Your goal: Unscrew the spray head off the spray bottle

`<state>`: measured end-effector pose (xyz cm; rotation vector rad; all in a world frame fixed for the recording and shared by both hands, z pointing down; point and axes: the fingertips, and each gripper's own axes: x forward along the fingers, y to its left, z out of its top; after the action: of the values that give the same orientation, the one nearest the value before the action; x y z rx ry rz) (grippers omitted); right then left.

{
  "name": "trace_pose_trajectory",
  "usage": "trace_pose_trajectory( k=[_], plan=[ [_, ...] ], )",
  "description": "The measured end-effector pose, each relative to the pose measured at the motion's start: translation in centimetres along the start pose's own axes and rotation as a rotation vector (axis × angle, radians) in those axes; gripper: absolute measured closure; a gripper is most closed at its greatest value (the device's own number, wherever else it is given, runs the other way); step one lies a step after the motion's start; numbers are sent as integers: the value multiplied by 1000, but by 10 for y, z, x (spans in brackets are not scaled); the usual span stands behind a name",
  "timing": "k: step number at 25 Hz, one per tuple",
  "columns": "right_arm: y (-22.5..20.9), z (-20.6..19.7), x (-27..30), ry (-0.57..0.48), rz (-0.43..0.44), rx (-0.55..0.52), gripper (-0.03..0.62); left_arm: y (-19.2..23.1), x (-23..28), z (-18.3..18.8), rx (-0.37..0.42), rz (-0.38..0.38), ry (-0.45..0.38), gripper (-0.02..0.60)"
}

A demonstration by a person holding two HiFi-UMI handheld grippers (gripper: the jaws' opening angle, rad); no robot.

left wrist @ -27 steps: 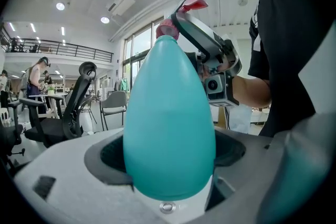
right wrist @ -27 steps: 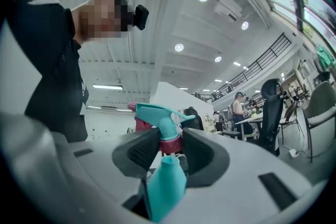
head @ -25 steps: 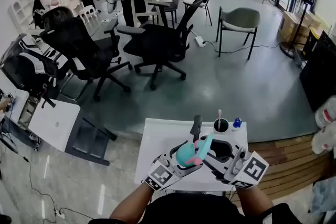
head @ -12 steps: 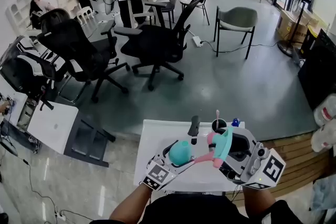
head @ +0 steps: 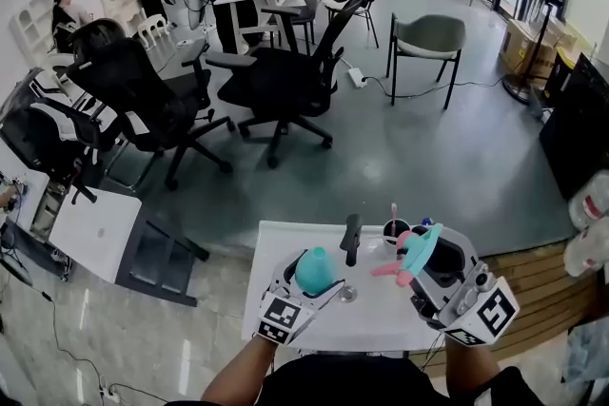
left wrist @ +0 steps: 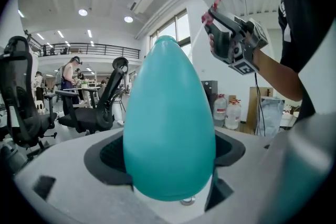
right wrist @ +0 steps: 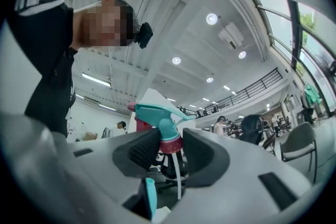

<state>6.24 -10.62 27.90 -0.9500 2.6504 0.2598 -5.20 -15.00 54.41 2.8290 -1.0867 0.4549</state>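
Plainly off its bottle, the spray head (right wrist: pixel 167 126) sits in the right gripper (right wrist: pixel 171 152). That gripper's dark ribbed pads are partly closed and pinch the head's pink-red collar from both sides. Its teal plastic nozzle points out past the jaws, and a thin clear dip tube (right wrist: pixel 177 178) hangs below the collar. The tube's lower end is lost behind the gripper's grey body. A small teal piece low between those jaws is cut off, possibly part of the gripper itself.

Well apart to that gripper's left, the spray bottle (left wrist: pixel 169 123) is clamped in the left gripper (head: pixel 303 292). It is a smooth, matt teal egg shape, and the black textured pads press on its wide lower part with the jaws spread broadly around it. The bottle fills much of the left gripper view and its neck opening cannot be made out in any view.

Below both grippers lies a white table (head: pixel 285 247). Beyond the right gripper's tips a dark cup (head: pixel 401 229) stands on it, its contents too small to tell. Farther ahead, black mesh office chairs (head: pixel 285 81) stand on a grey floor.
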Motion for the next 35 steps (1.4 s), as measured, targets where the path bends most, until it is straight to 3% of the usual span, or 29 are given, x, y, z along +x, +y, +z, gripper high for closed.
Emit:
trace_pose_trajectory(
  k=[6,16,24,35],
  plan=[
    [3,-59,-7,160,-46,-68,451,18,-4,19,-6,84,-49,146],
    [11,-139,-32,314,-94,74,453,15,-8,28,-6,85,-77,146],
    [2,-158,-47,346,-151,96,451,12,-12,29,-29,102,-92,146],
    [-17,-154,-59,376,-227,44,453,19,-13,36,-14,122,-102,146]
  ],
)
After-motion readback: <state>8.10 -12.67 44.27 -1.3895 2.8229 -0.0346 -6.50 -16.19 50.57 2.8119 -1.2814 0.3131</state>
